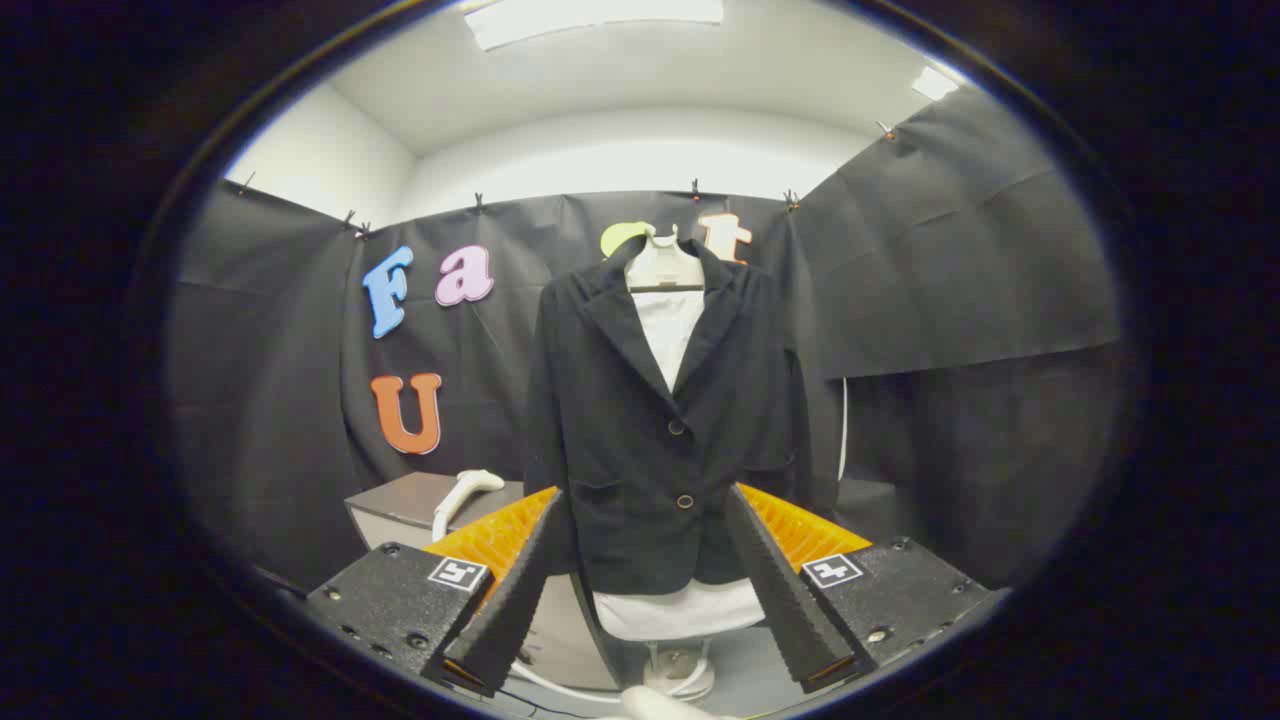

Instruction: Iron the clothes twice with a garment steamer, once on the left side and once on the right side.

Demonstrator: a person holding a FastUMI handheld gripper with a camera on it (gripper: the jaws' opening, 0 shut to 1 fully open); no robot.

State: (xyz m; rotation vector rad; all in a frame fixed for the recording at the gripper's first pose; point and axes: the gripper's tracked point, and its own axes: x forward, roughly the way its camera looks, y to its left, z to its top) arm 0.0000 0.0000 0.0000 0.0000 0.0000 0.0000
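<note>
Gripper view: your gripper has its fingers spread wide, gripping nothing, tips well apart with the jacket seen between them and beyond. The jacket is dark, buttoned, hanging upright on a pale mannequin form against the black cloth wall; white hem of the form shows under the jacket's lower edge. The garment steamer, a white handle with a hose running down, rests on a grey cabinet beyond your left finger, just beside the jacket's sleeve, not touching your fingers. The form's stand base sits low between the fingers. A white rounded thing at the very bottom, possibly a glove or hose end, is too cut off to tell.
</note>
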